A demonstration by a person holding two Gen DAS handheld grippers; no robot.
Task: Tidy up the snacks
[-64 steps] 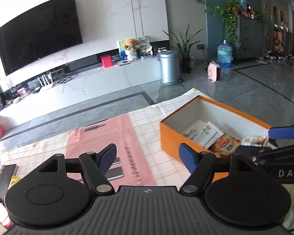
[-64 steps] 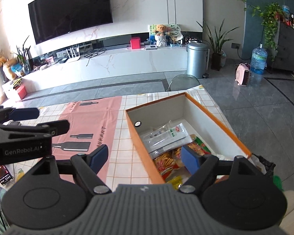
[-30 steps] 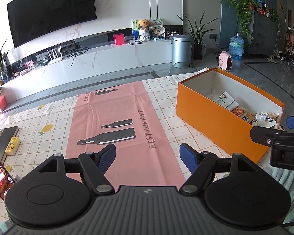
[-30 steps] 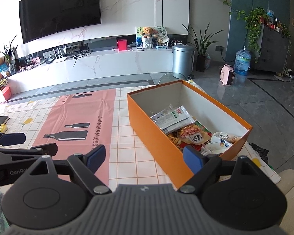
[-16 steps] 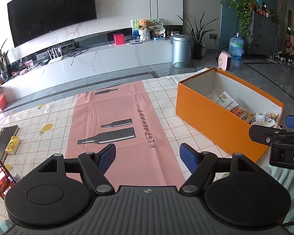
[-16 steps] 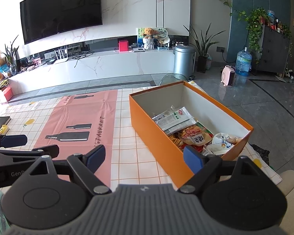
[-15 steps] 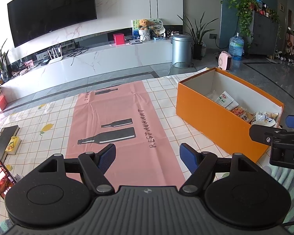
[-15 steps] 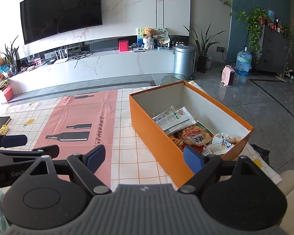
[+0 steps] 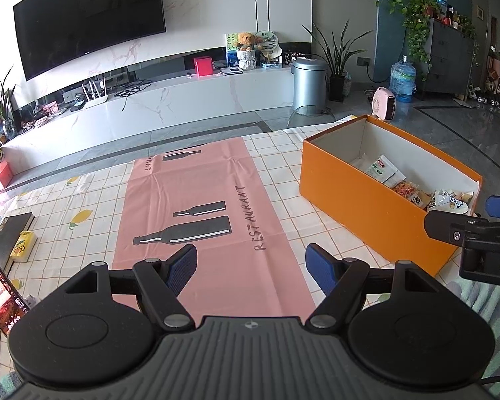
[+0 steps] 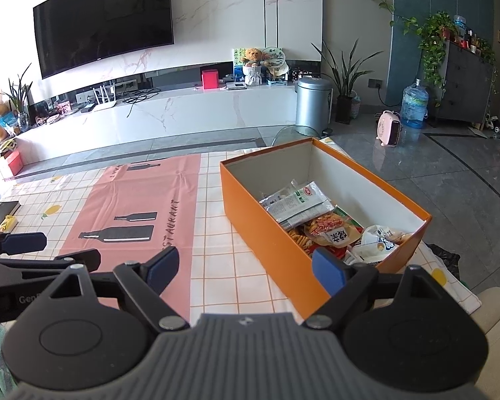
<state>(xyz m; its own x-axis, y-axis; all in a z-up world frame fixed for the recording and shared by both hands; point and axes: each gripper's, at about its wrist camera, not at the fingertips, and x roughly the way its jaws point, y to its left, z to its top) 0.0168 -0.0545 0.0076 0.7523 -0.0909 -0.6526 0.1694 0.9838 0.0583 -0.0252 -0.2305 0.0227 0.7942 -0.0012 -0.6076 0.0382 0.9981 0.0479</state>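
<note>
An open orange box point(image 9: 360, 200) point(image 10: 260, 223) stands on the right of the table and holds several snack packets point(image 10: 316, 213) point(image 9: 413, 193). My left gripper point(image 9: 251, 268) is open and empty, held above the pink mat point(image 9: 196, 206), left of the box. My right gripper point(image 10: 245, 271) is open and empty, held above the table at the box's near left corner. Each gripper shows at the edge of the other's view.
A checked tablecloth point(image 9: 83, 200) covers the table. A black book point(image 9: 6, 236), a small yellow packet point(image 9: 23, 245) and a lit phone point(image 9: 3, 295) lie at the far left. The table's right edge runs just beyond the box point(image 10: 450, 280).
Both grippers pulled back and away from the box about two seconds ago. In the last half second nothing has visibly moved.
</note>
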